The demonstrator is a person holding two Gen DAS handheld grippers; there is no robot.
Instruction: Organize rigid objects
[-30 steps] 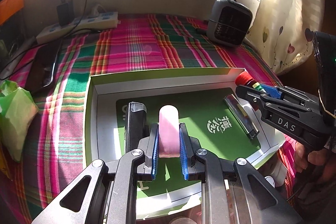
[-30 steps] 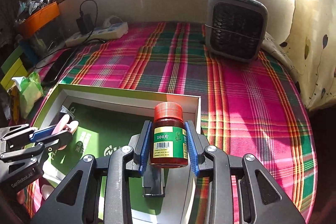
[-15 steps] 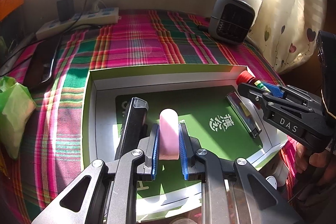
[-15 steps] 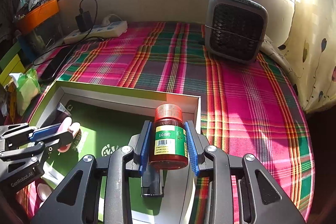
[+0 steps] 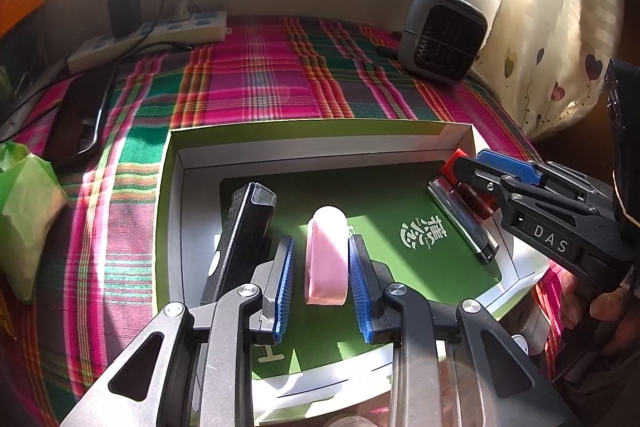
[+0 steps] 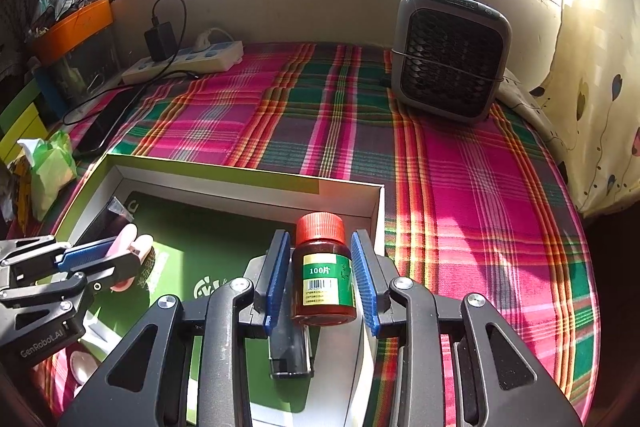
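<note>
Both grips let go within the last second. A second ago, shut tight on a thing each; now opened.

Left gripper (image 5: 320,243): jaws moderately wide, holding nothing, with a clear gap on the left side of the pink rounded block (image 5: 326,259) and a thinner one on the right. Lying now on the green floor of the shallow green-and-white cardboard box (image 5: 320,125), toward its near left part, just beside the black flat device with a clear end (image 5: 244,239). Not possible to tell if touching it.

Right gripper (image 6: 320,237): jaws also parted, with daylight on both sides of the brown pill bottle with red cap and green label (image 6: 324,279). Standing upright on its own inside the box, close by the right wall and not far from the far right corner. Next to it, lying along the same wall, the dark bar with a silver edge (image 5: 460,223).

Meaning for the task, as a judgement: both things placed, four things in the box, this step nearly finished. Left to do: pull both grippers straight back and up, without brushing. Most at risk, probably the bottle, tall and narrow, easy to tip over with a blue pad. Less worry for the block, lying low and flat.

Rest of the table (image 5: 260,87) under the plaid cloth: no more loose small things visible near the box.
</note>
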